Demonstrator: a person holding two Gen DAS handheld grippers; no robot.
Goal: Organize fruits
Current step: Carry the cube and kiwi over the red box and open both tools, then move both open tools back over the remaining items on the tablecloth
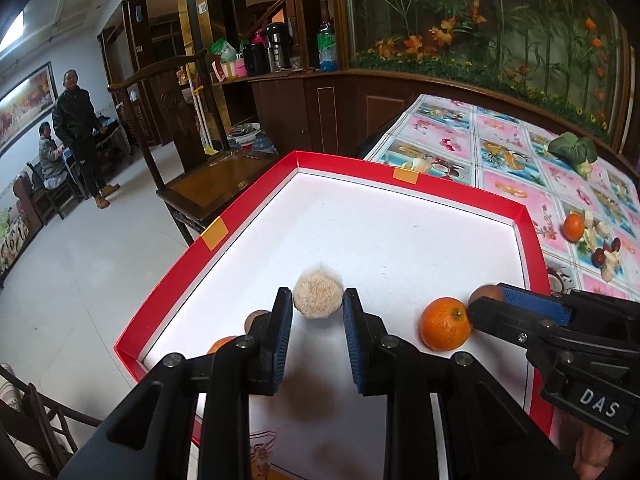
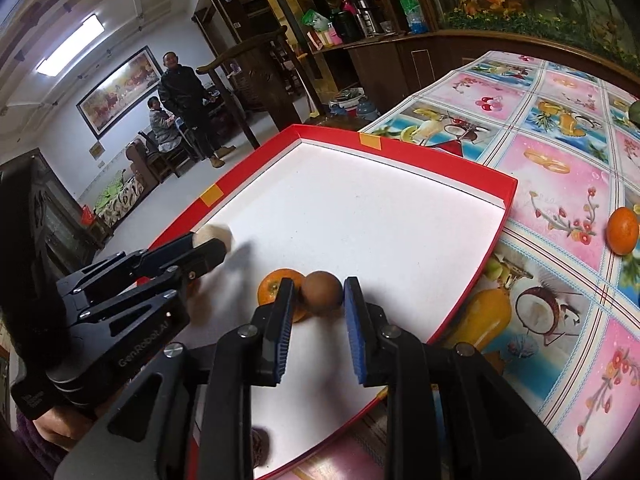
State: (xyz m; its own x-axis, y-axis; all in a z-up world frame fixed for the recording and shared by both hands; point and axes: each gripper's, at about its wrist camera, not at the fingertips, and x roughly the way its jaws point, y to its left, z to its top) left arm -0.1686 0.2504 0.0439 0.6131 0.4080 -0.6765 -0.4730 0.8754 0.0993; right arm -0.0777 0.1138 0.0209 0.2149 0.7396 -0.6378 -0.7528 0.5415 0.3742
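White letters "DAS" on right gripper body; "GenRobot.AI" printed on left gripper body. No other legible text.

Fuzzy pale fruit, orange, in red tray

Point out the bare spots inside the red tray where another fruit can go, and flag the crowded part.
The red tray is bare across its far half, from the two orange tape tabs toward the middle. The near end is crowded: the left gripper brackets a pale fuzzy ball, and the right gripper brackets a brown fruit beside an orange.
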